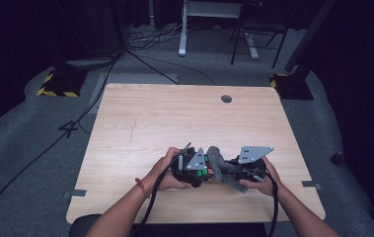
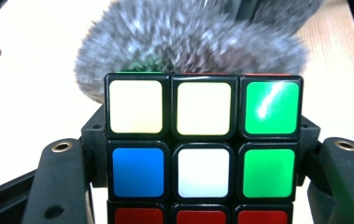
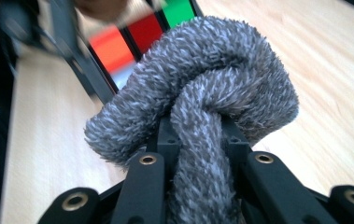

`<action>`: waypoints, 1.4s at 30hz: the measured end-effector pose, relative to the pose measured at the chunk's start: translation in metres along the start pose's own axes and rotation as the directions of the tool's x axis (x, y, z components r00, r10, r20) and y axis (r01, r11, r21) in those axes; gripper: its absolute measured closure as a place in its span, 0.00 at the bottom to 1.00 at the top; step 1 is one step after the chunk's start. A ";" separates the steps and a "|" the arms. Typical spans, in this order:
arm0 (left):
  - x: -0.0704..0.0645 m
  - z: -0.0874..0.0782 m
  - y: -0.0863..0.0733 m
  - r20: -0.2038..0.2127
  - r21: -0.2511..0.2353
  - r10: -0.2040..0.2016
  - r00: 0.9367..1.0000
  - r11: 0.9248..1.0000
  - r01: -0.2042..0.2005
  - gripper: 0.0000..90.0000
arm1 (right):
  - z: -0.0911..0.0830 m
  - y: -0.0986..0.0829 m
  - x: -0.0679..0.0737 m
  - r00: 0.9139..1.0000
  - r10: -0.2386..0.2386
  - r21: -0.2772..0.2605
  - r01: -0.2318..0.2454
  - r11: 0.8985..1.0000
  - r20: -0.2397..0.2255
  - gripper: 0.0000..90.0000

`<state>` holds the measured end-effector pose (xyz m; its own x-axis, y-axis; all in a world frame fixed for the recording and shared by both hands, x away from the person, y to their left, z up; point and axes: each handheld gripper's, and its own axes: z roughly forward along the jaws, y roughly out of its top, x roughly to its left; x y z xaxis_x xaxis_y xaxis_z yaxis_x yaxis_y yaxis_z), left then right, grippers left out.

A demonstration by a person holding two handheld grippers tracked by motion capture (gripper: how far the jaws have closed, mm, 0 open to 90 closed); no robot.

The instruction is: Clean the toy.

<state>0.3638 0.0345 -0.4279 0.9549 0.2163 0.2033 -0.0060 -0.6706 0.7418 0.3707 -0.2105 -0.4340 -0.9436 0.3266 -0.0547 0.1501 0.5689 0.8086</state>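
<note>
Left gripper (image 1: 194, 170): clamped on the puzzle cube (image 2: 202, 149), near tabletop (image 1: 174, 118) front edge.
Right gripper (image 1: 241, 173): closed on grey fuzzy cloth (image 3: 198, 107), pressed against the cube's far face.
Risk: hard wiping may twist the cube loose.

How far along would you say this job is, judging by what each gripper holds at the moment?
Done: both things are picked up. The left gripper is clamped on a scrambled puzzle cube; the right gripper is shut on a fuzzy grey cloth. In hand: the cloth is pressed against the cube's far side, seemingly wiping it. Left, probably: the remaining faces, then setting both down on the wooden table.
</note>
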 end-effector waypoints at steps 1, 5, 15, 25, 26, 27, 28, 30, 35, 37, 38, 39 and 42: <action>0.001 -0.002 0.000 0.002 -0.012 -0.008 1.000 1.000 0.008 0.37 | 0.002 -0.002 -0.002 1.000 0.010 0.017 -0.010 1.000 -0.001 0.85; 0.002 -0.009 0.001 0.008 -0.045 -0.006 1.000 0.999 0.006 0.37 | 0.008 -0.009 -0.010 0.999 0.048 0.057 -0.047 0.997 -0.017 0.84; -0.001 -0.002 0.001 -0.009 0.020 0.013 1.000 1.000 -0.013 0.37 | -0.004 0.002 0.001 1.000 0.004 -0.035 -0.005 0.999 -0.009 0.85; -0.008 0.012 0.001 0.025 0.052 0.031 0.999 0.998 -0.032 0.37 | -0.009 0.013 0.011 0.999 -0.026 -0.098 0.022 0.995 -0.036 0.85; -0.008 0.010 0.001 0.029 0.042 0.032 0.999 0.999 -0.034 0.37 | -0.008 0.012 0.010 0.999 -0.020 -0.093 0.017 0.995 -0.031 0.85; -0.008 0.009 0.001 0.028 0.035 0.035 0.999 0.999 -0.036 0.37 | -0.007 0.010 0.008 1.000 -0.018 -0.075 0.016 0.997 -0.018 0.85; -0.009 0.007 0.002 0.024 0.024 0.039 0.999 0.999 -0.040 0.37 | -0.006 0.009 0.006 1.000 -0.014 -0.060 0.014 0.998 -0.009 0.84; -0.009 0.005 0.003 0.022 0.019 0.042 0.999 0.999 -0.042 0.37 | -0.001 0.002 0.000 1.000 0.013 -0.028 -0.013 1.000 -0.005 0.85; -0.008 0.002 0.002 0.013 -0.001 0.039 0.999 0.999 -0.039 0.37 | 0.005 -0.007 -0.008 0.999 0.050 0.022 -0.050 0.999 -0.004 0.84; -0.006 -0.002 0.003 0.014 -0.010 0.034 0.999 0.999 -0.034 0.37 | 0.007 -0.010 -0.011 0.998 0.064 0.036 -0.064 0.997 -0.006 0.84; -0.006 -0.003 0.003 0.015 -0.023 0.027 1.000 0.999 -0.027 0.37 | 0.008 -0.011 -0.012 0.998 0.068 0.034 -0.067 0.997 -0.012 0.84; -0.005 -0.005 0.003 0.019 -0.032 0.024 1.000 0.999 -0.024 0.37 | 0.009 -0.012 -0.014 0.996 0.085 0.029 -0.084 0.996 -0.028 0.84; -0.004 -0.006 0.002 0.020 -0.039 0.019 1.000 0.999 -0.018 0.37 | 0.009 -0.013 -0.014 0.991 0.097 -0.019 -0.099 0.995 -0.089 0.84</action>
<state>0.3587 0.0367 -0.4236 0.9603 0.1898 0.2046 -0.0349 -0.6460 0.7626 0.3849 -0.2161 -0.4490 -0.9471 0.3117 0.0760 0.2367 0.5193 0.8212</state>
